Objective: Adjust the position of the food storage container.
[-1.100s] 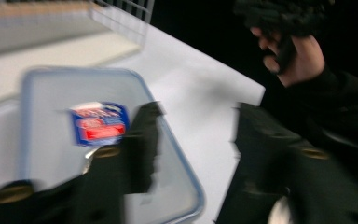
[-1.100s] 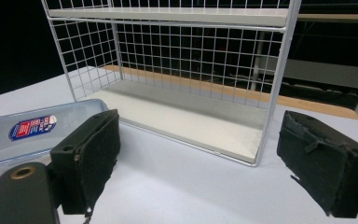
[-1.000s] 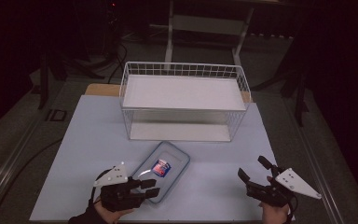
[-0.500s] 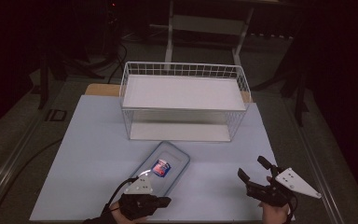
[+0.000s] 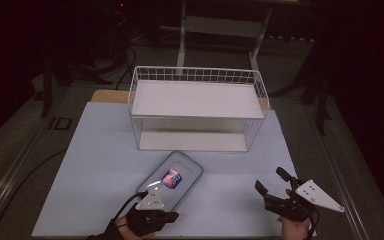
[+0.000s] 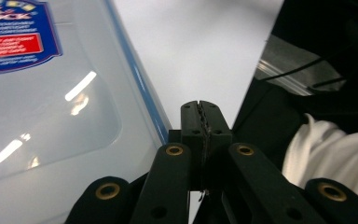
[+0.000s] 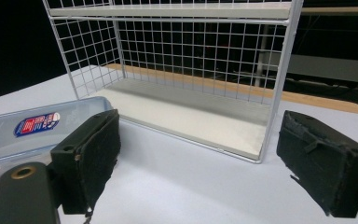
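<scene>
**A:** Left gripper view: the left gripper [image 6: 200,109] has its toothed jaws pressed together, with nothing visible between them, just beside the blue-trimmed edge of the clear plastic container [image 6: 51,102]. Whether they pinch the rim itself cannot be told.

**B:** And in the high view?

**A:** The container [image 5: 172,179], bearing a red-and-blue label [image 5: 171,178], lies flat on the pale blue table [image 5: 100,170], in front of the white wire shelf rack [image 5: 197,107]. The left gripper [image 5: 152,212] sits at the container's near end. The right gripper [image 5: 275,192] rests well apart, at the table's right.

**B:** Its jaws?

**A:** Spread wide, holding nothing; in the right gripper view its pads [image 7: 91,158] frame the rack [image 7: 177,70] and the container [image 7: 37,130].

**B:** How should the step be done well?

**A:** Probably by parting the left jaws, seating them squarely over the rim, then clenching firmly; the smooth lid may slip, so the right gripper could steady the far side.
</scene>
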